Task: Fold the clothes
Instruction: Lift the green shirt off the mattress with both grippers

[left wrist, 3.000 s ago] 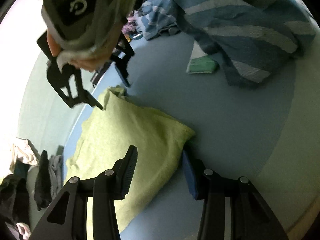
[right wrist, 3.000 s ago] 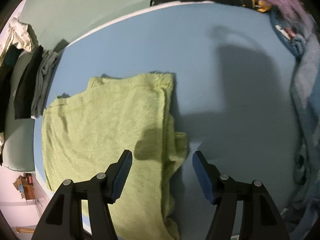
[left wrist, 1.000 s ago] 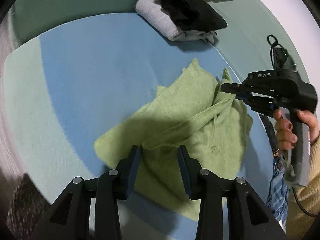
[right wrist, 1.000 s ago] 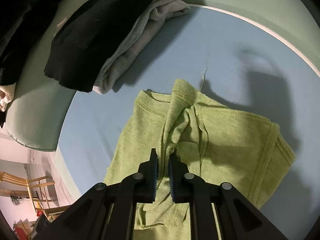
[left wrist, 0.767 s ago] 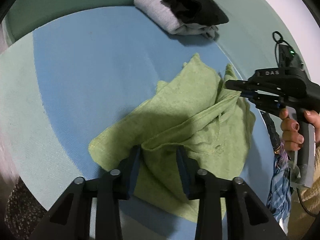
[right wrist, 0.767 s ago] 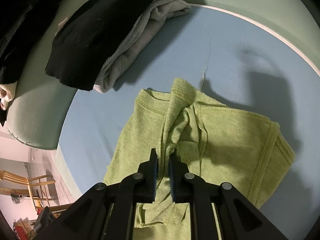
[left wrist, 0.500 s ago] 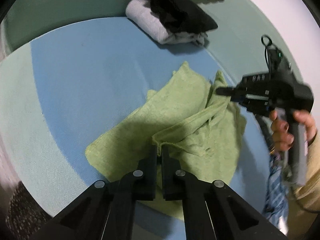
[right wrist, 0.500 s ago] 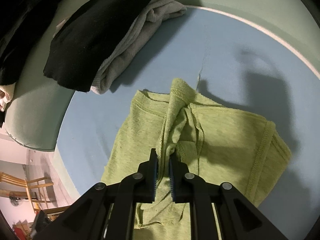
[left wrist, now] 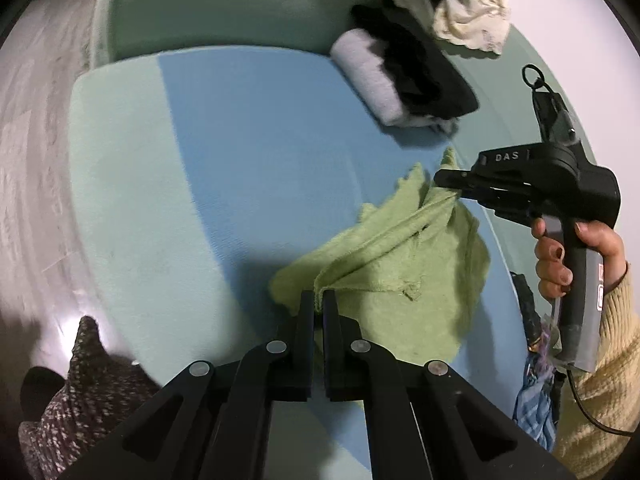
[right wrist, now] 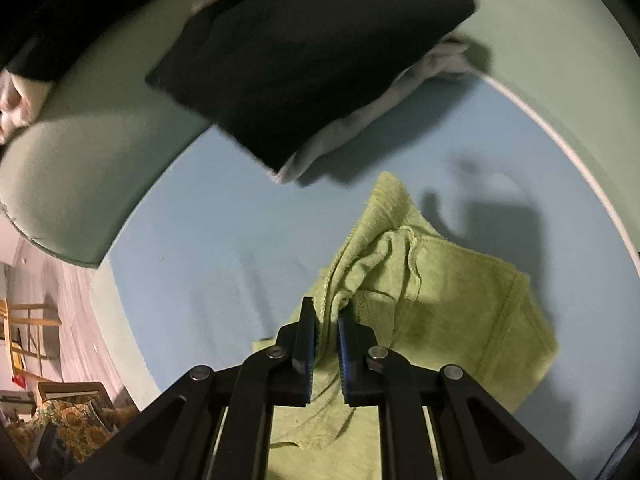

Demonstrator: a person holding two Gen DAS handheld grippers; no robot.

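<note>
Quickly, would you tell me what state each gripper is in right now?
Left gripper: shut on the green garment.
Right gripper: shut on the green garment too.

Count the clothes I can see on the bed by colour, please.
Green: 1, the shirt held by both grippers
Black: 1, folded garment
Grey: 1, folded garment under the black one
Cream: 1, crumpled cloth
Blue striped: 1, cloth at the edge
Total: 5

Place: a home, probably a bedroom.
Surface: a bed point(left wrist: 248, 128) with a blue sheet over a pale green mattress.
Laundry: folded black and grey clothes point(left wrist: 404, 80) stacked on it.
Beyond: wooden chair point(right wrist: 24, 332) and floral cushion point(right wrist: 76, 424) on a pale floor, blurred.
</note>
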